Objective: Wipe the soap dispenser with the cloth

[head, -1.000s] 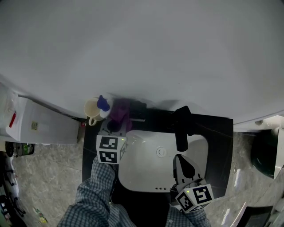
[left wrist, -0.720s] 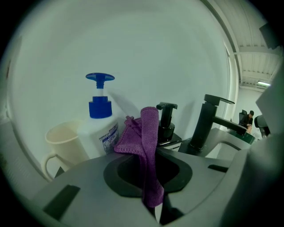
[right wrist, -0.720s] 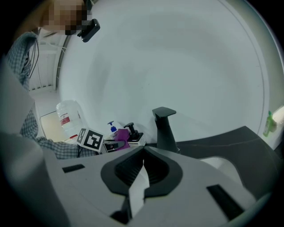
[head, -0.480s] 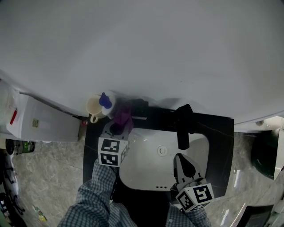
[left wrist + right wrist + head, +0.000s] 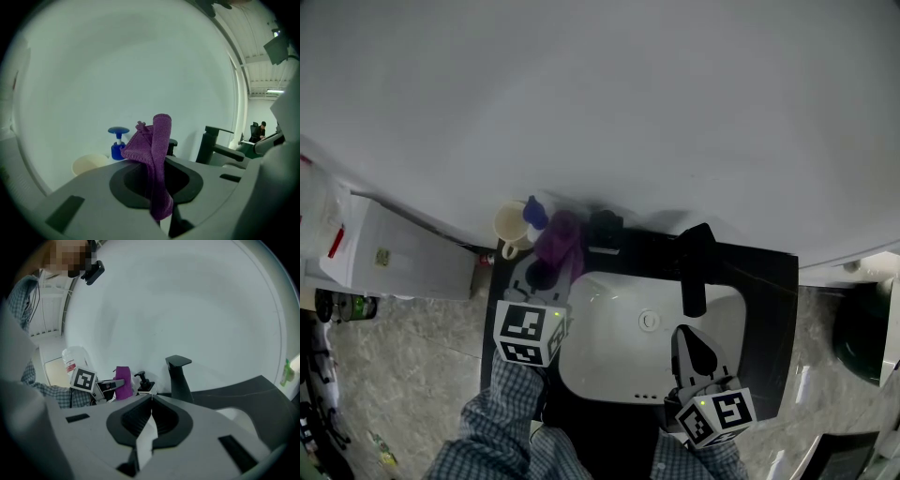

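Observation:
My left gripper (image 5: pixel 546 283) is shut on a purple cloth (image 5: pixel 557 242), which stands up from between its jaws in the left gripper view, cloth (image 5: pixel 157 150). The cloth's top sits just left of the black soap dispenser (image 5: pixel 605 229) at the back of the counter. In the left gripper view the dispenser's pump (image 5: pixel 172 143) peeks out behind the cloth. The right gripper view shows the dispenser (image 5: pixel 143 382) beside the cloth (image 5: pixel 123 387). My right gripper (image 5: pixel 688 341) hovers over the sink's front right, jaws closed together with nothing in them (image 5: pixel 151 400).
A white sink (image 5: pixel 609 361) is set in a black counter (image 5: pixel 769 309), with a black faucet (image 5: pixel 694 272) at the back. A blue pump bottle (image 5: pixel 534 214) and a cream cup (image 5: pixel 510 225) stand left of the cloth. A white cabinet (image 5: pixel 403 262) lies further left.
My left gripper has drawn back a little toward the person, still holding the cloth near the dispenser. The right gripper has stayed put.

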`<action>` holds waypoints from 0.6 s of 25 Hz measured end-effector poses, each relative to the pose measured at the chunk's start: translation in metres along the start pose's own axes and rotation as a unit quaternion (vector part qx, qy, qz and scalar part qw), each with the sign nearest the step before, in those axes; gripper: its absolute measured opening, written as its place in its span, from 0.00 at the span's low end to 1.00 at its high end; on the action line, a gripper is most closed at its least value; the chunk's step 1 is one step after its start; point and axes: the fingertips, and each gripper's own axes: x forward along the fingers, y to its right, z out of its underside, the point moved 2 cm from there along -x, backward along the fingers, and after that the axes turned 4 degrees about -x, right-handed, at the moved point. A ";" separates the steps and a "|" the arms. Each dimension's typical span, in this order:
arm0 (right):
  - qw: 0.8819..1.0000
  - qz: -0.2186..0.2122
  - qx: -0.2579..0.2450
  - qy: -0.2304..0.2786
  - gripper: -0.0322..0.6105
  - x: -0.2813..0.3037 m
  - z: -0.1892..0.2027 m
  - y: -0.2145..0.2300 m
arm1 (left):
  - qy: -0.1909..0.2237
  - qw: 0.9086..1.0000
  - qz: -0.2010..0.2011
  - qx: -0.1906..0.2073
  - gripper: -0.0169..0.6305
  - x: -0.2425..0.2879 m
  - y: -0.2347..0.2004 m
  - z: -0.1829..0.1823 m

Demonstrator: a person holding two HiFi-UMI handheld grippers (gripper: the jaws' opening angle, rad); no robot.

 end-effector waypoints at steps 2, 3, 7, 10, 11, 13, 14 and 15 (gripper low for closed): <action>1.000 0.000 0.000 0.000 0.08 0.000 0.000 -0.001 | 0.015 1.000 0.004 0.005 0.12 -0.001 0.002 -0.012; 1.000 -0.001 0.000 -0.001 0.08 0.000 0.000 -0.001 | 0.021 1.000 0.007 0.008 0.12 -0.001 0.004 -0.017; 1.000 0.003 0.001 0.000 0.08 -0.001 0.000 0.000 | 0.026 0.999 0.019 0.023 0.12 0.009 0.011 -0.021; 1.000 0.007 0.004 -0.001 0.08 -0.002 0.000 0.003 | 0.019 0.999 0.032 0.030 0.12 0.017 0.020 -0.018; 1.000 0.009 0.004 -0.001 0.08 -0.002 0.001 0.004 | 0.017 0.999 0.036 0.029 0.12 0.019 0.023 -0.016; 1.000 0.011 0.004 -0.002 0.08 -0.003 0.002 0.005 | 0.014 0.999 0.042 0.026 0.12 0.024 0.027 -0.012; 1.000 0.012 0.005 -0.003 0.08 -0.003 0.002 0.006 | 0.013 0.999 0.043 0.026 0.12 0.025 0.028 -0.011; 1.000 0.013 0.006 -0.003 0.08 -0.003 0.003 0.007 | 0.012 0.999 0.044 0.026 0.12 0.026 0.030 -0.010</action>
